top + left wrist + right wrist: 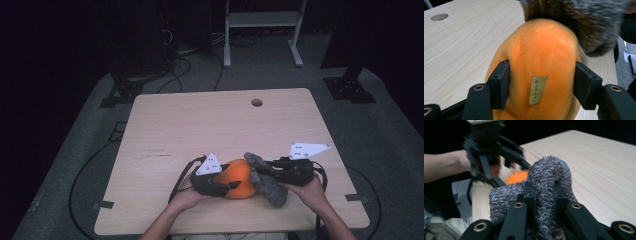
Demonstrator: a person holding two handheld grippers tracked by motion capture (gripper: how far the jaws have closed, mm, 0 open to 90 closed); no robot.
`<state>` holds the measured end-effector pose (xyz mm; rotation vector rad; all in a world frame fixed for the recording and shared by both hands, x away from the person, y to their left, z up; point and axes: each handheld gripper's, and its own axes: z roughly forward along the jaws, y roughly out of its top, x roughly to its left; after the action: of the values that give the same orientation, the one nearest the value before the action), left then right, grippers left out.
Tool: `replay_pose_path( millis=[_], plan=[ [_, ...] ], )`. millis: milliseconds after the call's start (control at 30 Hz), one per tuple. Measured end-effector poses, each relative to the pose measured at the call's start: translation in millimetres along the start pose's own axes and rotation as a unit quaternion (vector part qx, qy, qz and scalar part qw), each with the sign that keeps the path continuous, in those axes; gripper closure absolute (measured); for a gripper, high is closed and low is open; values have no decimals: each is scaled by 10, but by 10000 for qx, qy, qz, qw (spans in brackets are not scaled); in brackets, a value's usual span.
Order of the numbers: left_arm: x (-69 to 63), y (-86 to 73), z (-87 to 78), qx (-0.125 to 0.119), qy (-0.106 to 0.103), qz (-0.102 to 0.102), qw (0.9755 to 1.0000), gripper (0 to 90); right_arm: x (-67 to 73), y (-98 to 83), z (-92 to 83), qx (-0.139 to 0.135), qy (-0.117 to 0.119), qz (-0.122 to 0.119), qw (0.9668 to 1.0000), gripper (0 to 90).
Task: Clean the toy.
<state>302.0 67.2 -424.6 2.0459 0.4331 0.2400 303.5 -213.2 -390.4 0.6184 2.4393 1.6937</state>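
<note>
An orange plush toy lies near the table's front edge, with a grey furry part at its right end. My left gripper comes in from the left and is shut on the orange body, one pad pressed into each side; a small tan label sits between the pads. My right gripper comes in from the right. In the right gripper view it is shut on a fold of the grey fur, with a bit of the orange body behind.
The light wooden table has a round cable hole near its far edge. Both hands rest close to the front edge. Cables trail over the grey floor, and a white metal stand is behind the table.
</note>
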Motion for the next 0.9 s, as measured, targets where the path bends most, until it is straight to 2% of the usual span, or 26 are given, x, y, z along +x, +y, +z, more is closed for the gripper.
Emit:
replay_pose_path(
  millis=[100,133,200,267,333,433,500,533,567,600,633,667,700,800,900],
  plan=[
    [-13,2,-4,30,55,87,9999,358,47,57,146,123,69,-150,9998,774],
    [-7,-2,-11,21,51,100,9999,320,44,52,196,209,74,-172,9996,774],
    [44,-32,-53,-192,-8,65,9998,237,-2,22,237,211,103,-98,9997,774],
    [114,-55,-122,-457,-51,-7,9989,201,-47,-13,210,200,31,-17,9998,774],
    [170,-59,-154,-530,-28,-62,9986,157,-102,-75,140,199,-59,99,9997,774],
    [251,-89,-106,-433,-181,-214,9987,107,-154,-152,65,169,-86,234,9995,773],
    [265,-125,-8,-285,-416,-294,9983,87,-172,-198,38,124,-42,332,9994,773],
    [263,-132,23,-252,-519,-301,9979,89,-172,-218,30,135,-54,343,9993,773],
    [249,-137,54,-218,-582,-267,9977,153,-174,-241,24,136,-86,339,9993,773],
    [231,-142,66,-242,-539,-198,9981,153,-174,-241,24,136,-86,339,9993,773],
    [206,-150,67,-282,-420,-71,9987,270,-198,-269,4,181,-159,352,9991,773],
    [199,-150,69,-287,-349,-72,9990,270,-198,-269,4,181,-159,352,9991,773],
    [201,-150,65,-312,-320,-126,9989,308,-223,-287,-15,184,-169,407,9989,772],
    [203,-156,60,-354,-302,-202,9987,358,-310,-372,-79,166,-228,624,9977,773],
    [176,-121,26,-446,-262,-223,9984,390,-361,-425,-160,249,-412,702,9964,773]
  ],
)
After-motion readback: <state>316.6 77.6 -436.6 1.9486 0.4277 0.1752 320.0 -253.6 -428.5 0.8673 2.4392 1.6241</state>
